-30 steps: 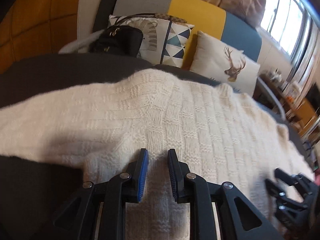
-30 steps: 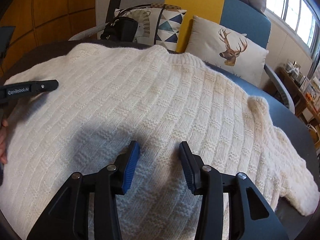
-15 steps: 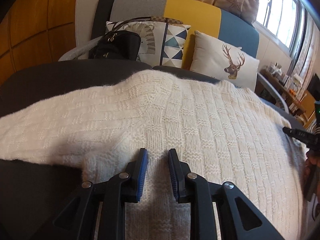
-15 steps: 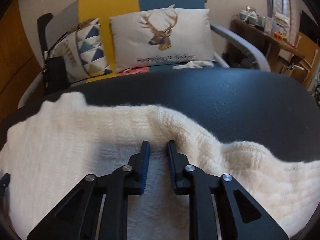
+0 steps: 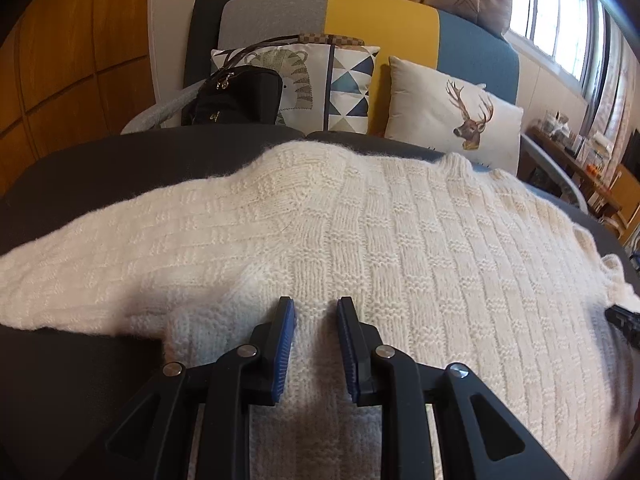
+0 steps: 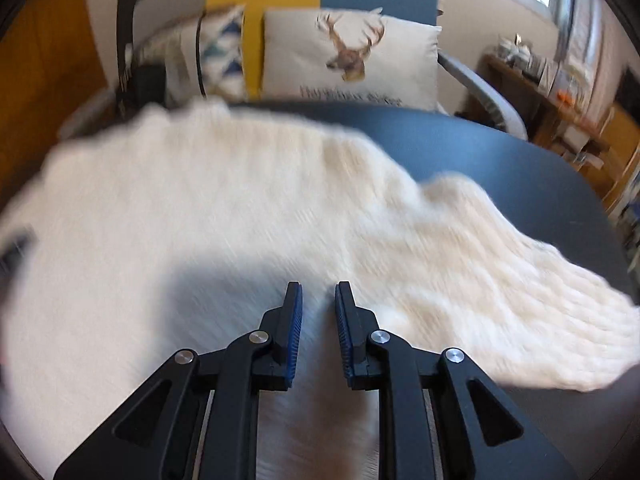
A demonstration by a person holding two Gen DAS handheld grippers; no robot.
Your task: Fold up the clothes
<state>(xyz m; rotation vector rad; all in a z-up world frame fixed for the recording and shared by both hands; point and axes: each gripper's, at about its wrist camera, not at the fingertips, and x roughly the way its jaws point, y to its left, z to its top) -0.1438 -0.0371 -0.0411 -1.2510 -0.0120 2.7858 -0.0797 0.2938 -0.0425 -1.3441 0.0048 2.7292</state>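
A cream knitted sweater (image 5: 400,240) lies spread flat on a dark round table (image 5: 80,172). Its left sleeve (image 5: 80,264) stretches to the left. My left gripper (image 5: 316,306) is narrowly parted with sweater fabric between its blue pads, near the underarm at the sweater's near edge. In the right wrist view, which is blurred, my right gripper (image 6: 318,290) is also narrowly parted with the sweater (image 6: 200,208) between its pads. The right sleeve (image 6: 520,280) trails off to the right. The right gripper's tip (image 5: 624,318) shows at the left wrist view's right edge.
Behind the table stands a grey, yellow and blue sofa (image 5: 380,20) with a deer cushion (image 5: 456,116), a patterned cushion (image 5: 320,80) and a black bag (image 5: 236,96). A wooden wall (image 5: 60,60) is at left. A cluttered shelf (image 5: 580,152) is at right.
My right gripper narrowed from wide open a second ago to nearly shut and swung to the sweater's right side; it is still moving. My left gripper has stayed on the fabric.
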